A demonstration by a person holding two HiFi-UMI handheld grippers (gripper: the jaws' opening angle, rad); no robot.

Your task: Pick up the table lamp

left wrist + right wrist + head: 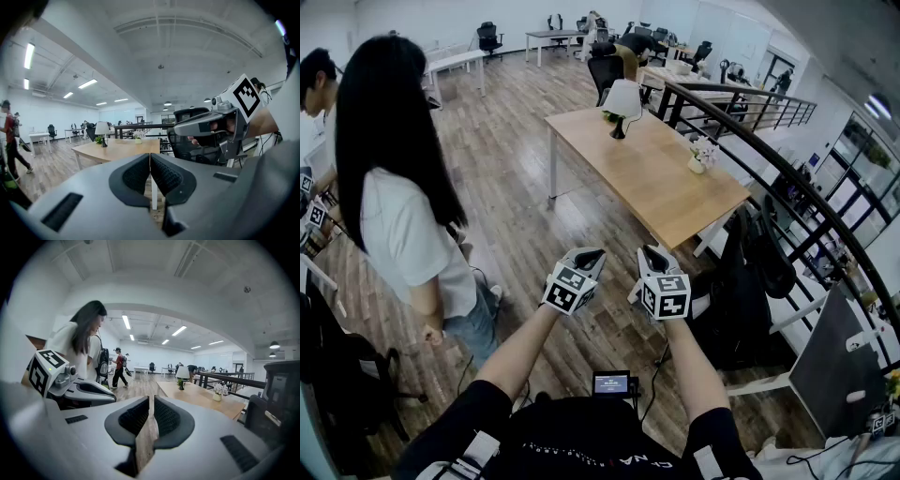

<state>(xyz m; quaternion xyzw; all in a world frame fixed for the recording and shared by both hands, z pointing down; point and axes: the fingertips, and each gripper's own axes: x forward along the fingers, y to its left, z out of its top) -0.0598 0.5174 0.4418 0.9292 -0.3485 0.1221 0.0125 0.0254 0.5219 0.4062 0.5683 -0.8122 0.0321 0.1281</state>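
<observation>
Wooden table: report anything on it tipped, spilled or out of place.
Nothing stands out. The table lamp stands upright at the far end of the wooden table, the flower pot upright near its right edge; nothing spilled.

Head view: high, steeply down. 2 gripper views: near level, forward. All 3 share distant white-shaded table lamp (622, 98), long light-wood table (666, 183).
</observation>
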